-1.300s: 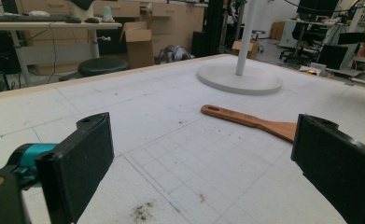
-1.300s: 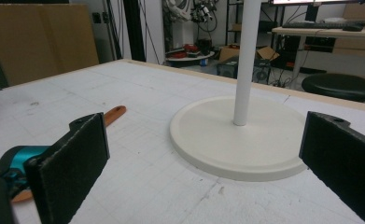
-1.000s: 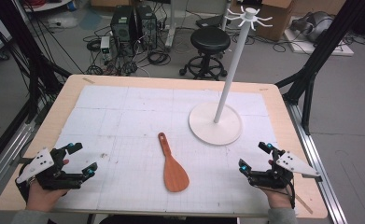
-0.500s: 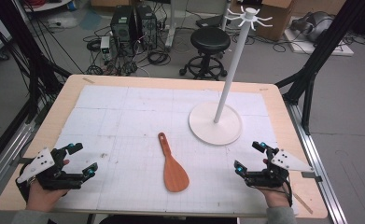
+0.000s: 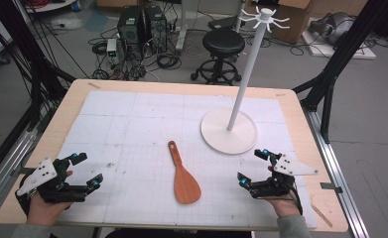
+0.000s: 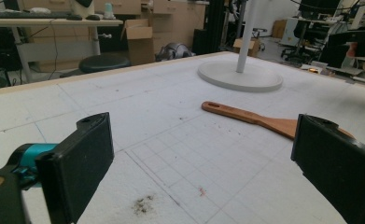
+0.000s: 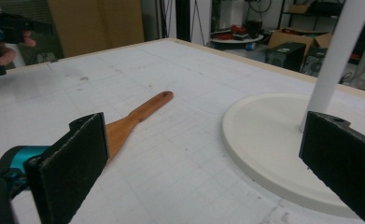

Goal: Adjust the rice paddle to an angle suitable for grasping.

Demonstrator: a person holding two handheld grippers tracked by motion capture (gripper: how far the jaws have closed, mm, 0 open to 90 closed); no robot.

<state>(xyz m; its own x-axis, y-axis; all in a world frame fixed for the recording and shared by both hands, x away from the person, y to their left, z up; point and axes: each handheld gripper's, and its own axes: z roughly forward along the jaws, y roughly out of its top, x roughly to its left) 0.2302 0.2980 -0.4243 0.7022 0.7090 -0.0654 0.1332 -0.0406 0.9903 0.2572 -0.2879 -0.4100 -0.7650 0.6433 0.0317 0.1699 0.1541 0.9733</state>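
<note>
Spatula (image 5: 182,174) is laid between both grippers, handle toward 12 o'clock, blade toward 6; right gripper (image 5: 253,167) is judged nearer than left gripper (image 5: 86,170). Jaws are spread, empty.

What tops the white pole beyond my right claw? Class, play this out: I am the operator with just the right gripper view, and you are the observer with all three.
Observer: The stand ends in a ring of hooks at the top of its pole.
Operator: Where does the spatula's blade end?
Observer: The spatula has its wide blade pointing at the person's edge of the table. It lies between the left claw and the right claw.
Operator: Is the left claw holding anything?
Observer: No, it is open and empty, near the front left corner.
</note>
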